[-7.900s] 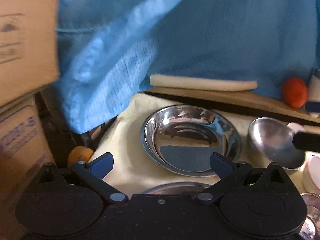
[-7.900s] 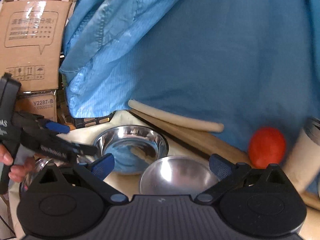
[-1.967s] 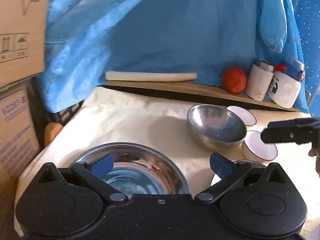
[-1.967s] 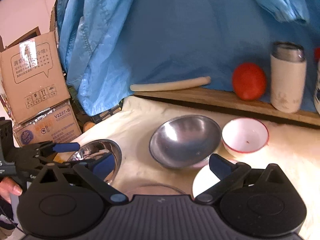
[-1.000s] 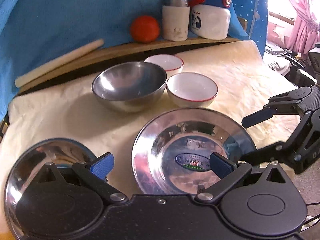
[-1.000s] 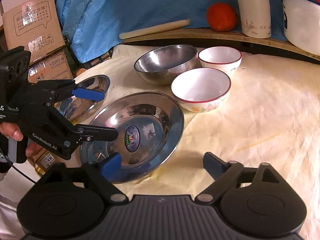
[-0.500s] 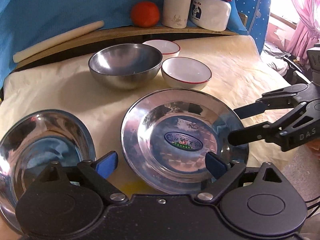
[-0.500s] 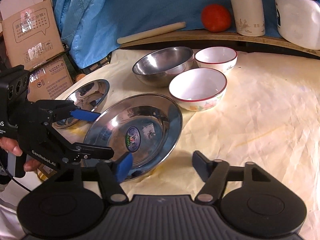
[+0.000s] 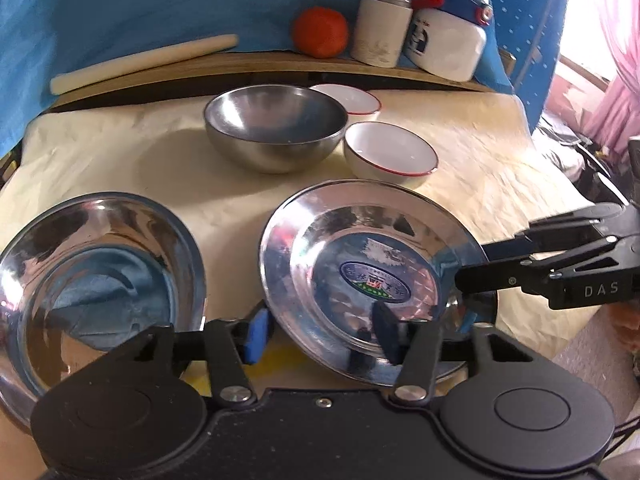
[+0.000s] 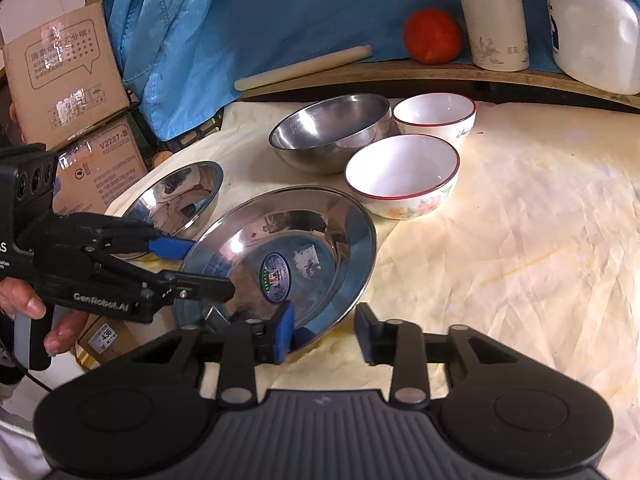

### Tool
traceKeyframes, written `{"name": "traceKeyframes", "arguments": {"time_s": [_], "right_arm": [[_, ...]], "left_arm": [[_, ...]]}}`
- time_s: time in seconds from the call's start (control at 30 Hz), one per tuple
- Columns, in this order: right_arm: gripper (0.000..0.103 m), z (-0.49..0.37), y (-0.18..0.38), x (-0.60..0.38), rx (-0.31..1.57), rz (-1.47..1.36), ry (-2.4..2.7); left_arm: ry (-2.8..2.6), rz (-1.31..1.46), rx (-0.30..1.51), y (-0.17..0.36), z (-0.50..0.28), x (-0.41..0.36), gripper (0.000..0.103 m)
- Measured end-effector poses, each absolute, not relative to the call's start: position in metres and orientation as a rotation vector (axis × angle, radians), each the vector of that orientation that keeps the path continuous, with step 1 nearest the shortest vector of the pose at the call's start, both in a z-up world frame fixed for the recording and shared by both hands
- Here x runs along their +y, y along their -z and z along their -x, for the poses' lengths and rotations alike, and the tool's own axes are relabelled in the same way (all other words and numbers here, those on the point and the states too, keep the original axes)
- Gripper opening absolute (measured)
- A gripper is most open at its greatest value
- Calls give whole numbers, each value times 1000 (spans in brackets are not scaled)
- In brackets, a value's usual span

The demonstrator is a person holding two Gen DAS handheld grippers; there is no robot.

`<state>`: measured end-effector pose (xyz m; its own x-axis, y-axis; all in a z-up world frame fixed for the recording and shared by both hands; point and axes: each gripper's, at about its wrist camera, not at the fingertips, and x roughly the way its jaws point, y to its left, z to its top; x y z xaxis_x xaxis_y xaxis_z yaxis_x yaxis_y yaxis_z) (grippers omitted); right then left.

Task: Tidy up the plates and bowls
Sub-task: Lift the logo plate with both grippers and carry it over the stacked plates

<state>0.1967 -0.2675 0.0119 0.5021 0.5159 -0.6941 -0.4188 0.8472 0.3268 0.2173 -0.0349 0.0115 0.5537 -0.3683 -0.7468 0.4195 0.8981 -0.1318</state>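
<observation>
A wide steel plate (image 9: 372, 248) (image 10: 288, 248) with a round sticker in its middle lies at the front of the cream cloth. My left gripper (image 9: 322, 336) (image 10: 192, 270) straddles its left rim, jaws closing, pads still apart from the metal. My right gripper (image 10: 325, 333) (image 9: 480, 266) straddles the opposite rim, one finger over the plate and one outside, also closing with a gap left. A deep steel plate (image 9: 100, 272) (image 10: 180, 196) sits to the left. Behind stand a steel bowl (image 9: 276, 128) (image 10: 332, 136) and two red-rimmed white bowls (image 9: 390, 152) (image 10: 434, 118).
A wooden ledge (image 9: 260, 64) at the back carries a rolling pin (image 9: 140, 64), a red ball (image 9: 319, 32), a cup (image 9: 382, 28) and a white jug (image 9: 448, 44). Blue fabric (image 10: 280, 12) hangs behind. Cardboard boxes (image 10: 68, 68) stand left of the table. Bare cloth (image 10: 520, 220) spreads to the right.
Both grippers' jaws have narrowed around the big plate's rims. The left gripper has rolled a little, and the plate looks nearer in both views.
</observation>
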Motion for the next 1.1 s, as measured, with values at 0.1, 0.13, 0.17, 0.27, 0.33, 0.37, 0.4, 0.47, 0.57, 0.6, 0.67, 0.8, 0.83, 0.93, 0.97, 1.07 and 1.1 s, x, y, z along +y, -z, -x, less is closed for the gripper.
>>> {"name": "traceKeyframes", "arguments": {"time_s": [0.1, 0.13, 0.17, 0.27, 0.33, 0.37, 0.4, 0.47, 0.57, 0.6, 0.67, 0.8, 0.83, 0.93, 0.97, 1.07, 1.1], "right_arm": [[32, -196, -13, -266, 878, -105, -549], [32, -196, -13, -266, 879, -102, -545], [32, -195, -14, -265, 880, -100, -542], [32, -192, -15, -264, 880, -93, -532], [32, -191, -17, -265, 878, -85, -527], [32, -189, -18, -265, 876, -81, -524], [32, -188, -19, -265, 874, -78, -523], [32, -186, -21, -265, 869, -72, -522], [32, -182, -28, -260, 854, -60, -523], [32, -181, -30, -258, 848, -55, -524], [32, -179, -34, -254, 836, -45, -528], [33, -182, -44, -244, 809, -40, -542], [33, -183, -46, -241, 804, -43, -546], [33, -191, -50, -230, 787, -53, -567], [33, -194, -51, -225, 782, -54, -578], [33, -206, -53, -208, 771, -56, -612], [33, -210, -53, -201, 767, -56, -626]], "left_arm": [[452, -45, 869, -13, -216, -31, 39], [452, -34, 870, -13, -215, -29, 39], [455, -24, 871, -14, -214, -27, 38], [460, -19, 869, -15, -210, -26, 38], [467, -14, 862, -17, -208, -25, 37], [469, -11, 857, -17, -206, -25, 37], [474, -7, 852, -18, -205, -24, 37], [480, -8, 843, -21, -202, -22, 37], [480, -14, 827, -27, -195, -20, 37], [477, -14, 819, -29, -193, -18, 37], [473, -11, 804, -34, -190, -15, 37], [452, 11, 765, -43, -186, -2, 37], [443, 17, 754, -45, -185, 2, 37], [406, 46, 729, -51, -184, 16, 37], [389, 57, 722, -53, -184, 22, 37], [337, 89, 702, -56, -184, 40, 37], [317, 103, 697, -57, -184, 46, 37]]}}
